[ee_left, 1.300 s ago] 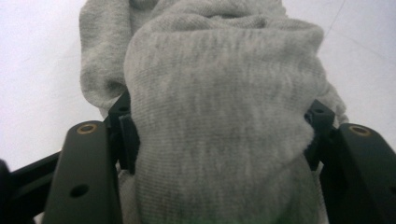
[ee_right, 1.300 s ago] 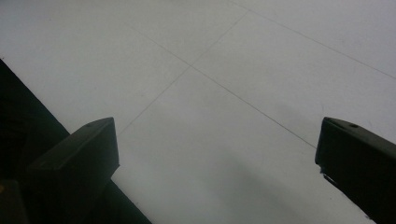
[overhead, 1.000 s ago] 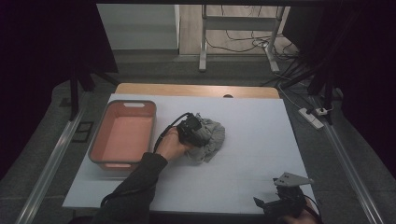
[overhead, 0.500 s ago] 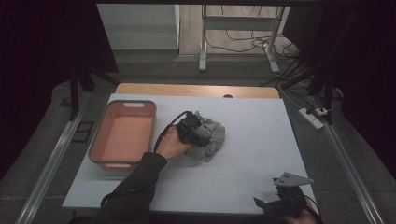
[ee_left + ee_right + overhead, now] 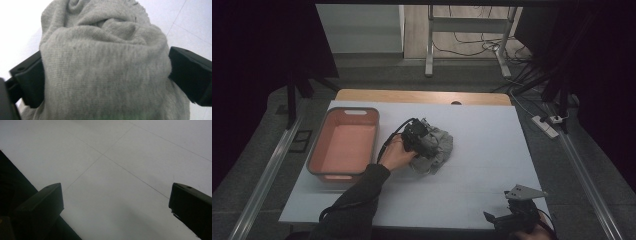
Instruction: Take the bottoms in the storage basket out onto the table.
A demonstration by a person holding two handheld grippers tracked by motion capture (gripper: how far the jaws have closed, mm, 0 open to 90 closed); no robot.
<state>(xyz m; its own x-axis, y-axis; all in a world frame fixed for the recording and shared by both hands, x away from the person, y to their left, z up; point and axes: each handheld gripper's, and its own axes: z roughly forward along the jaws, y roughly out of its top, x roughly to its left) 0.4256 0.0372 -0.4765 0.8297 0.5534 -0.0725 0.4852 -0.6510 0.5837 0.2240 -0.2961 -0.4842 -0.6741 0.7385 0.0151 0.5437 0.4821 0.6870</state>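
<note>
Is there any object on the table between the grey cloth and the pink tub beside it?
Nothing visible: bare table separates the grey cloth from the pink tub, apart from the person's own hand holding the left gripper.

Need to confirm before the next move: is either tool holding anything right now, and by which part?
The left tool has just been opening; the bunched grey cloth sits between its wide jaws, touching them, apparently released. The right tool is open over the table, holding nothing.

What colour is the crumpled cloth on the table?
Plain light grey; the cloth shows best in the left gripper view.
</note>
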